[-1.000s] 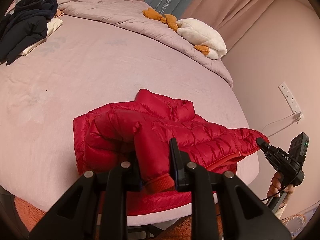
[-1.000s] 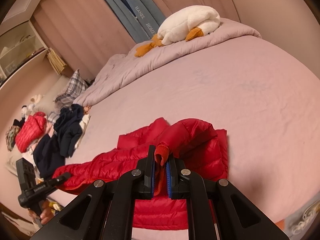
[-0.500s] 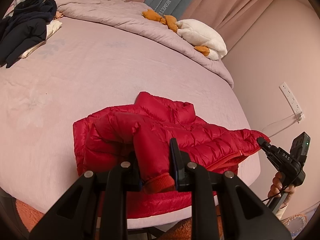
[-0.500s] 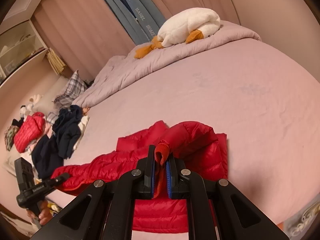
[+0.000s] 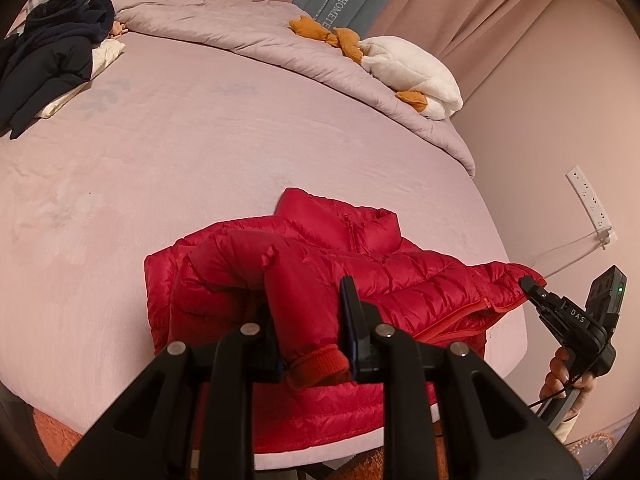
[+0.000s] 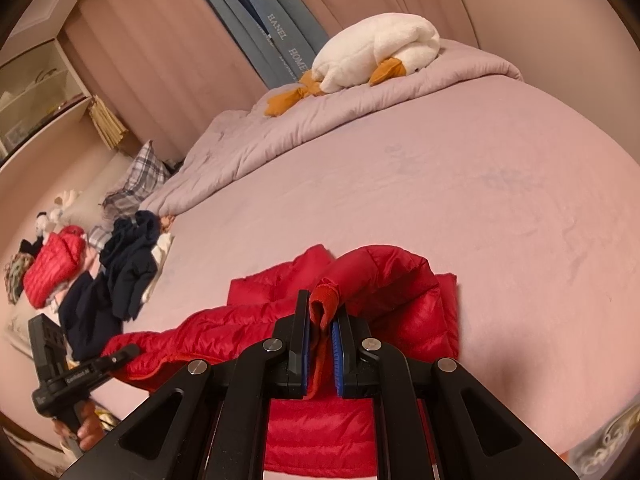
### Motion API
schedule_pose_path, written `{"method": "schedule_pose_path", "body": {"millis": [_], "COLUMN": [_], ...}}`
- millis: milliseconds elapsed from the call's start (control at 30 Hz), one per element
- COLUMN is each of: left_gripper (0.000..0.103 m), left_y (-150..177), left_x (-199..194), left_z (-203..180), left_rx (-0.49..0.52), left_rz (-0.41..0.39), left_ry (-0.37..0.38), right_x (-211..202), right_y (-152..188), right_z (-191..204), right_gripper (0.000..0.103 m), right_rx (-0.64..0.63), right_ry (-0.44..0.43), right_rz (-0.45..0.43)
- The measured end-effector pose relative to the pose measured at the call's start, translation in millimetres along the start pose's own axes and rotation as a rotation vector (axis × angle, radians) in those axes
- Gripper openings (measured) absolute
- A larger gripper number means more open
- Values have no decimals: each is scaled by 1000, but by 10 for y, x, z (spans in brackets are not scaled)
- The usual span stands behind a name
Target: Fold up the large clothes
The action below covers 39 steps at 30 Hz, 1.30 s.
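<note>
Red puffer jacket lies spread at the near edge of the bed, just ahead of both claws, collar toward the far side and one side folded over the body. The left gripper, angled downward, is clenched on a sleeve end, with the ribbed cuff bunched between its black fingers. The right gripper also tilts down toward the bed and pinches the other ribbed cuff between its blue-padded fingers, the jaws nearly together with only the thin fabric standing up between them. From each wrist view the opposite claw appears off to the side at the jacket's edge, a person's hand wrapped around its handle below the mattress level. Farther beyond the claws, a pile of dark clothes sits to the left on the sheet, a rumpled quilt runs along the far side, and a white plush goose rests on that quilt near the curtains.
</note>
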<state>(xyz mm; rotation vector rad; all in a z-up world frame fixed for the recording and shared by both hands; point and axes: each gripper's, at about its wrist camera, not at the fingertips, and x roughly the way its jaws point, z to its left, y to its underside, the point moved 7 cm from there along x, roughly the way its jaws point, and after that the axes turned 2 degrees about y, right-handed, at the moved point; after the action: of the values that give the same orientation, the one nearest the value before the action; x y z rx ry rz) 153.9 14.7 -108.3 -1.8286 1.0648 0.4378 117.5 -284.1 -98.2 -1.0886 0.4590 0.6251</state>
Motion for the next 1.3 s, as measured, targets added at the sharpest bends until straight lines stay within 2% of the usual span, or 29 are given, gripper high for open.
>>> {"method": "schedule_pose_path", "body": {"millis": [1300], "left_gripper": [27], "left_y": [-270], "left_x": [489], "left_z": [158], "left_rx": [11], "left_rz": [12], "left_ry": [-97], "right_x": [452], "right_y": [-184], "right_z": [-101], "right_gripper": [10], "right_rx": [-2], "right_ry": [47], "right_rz": [35]}}
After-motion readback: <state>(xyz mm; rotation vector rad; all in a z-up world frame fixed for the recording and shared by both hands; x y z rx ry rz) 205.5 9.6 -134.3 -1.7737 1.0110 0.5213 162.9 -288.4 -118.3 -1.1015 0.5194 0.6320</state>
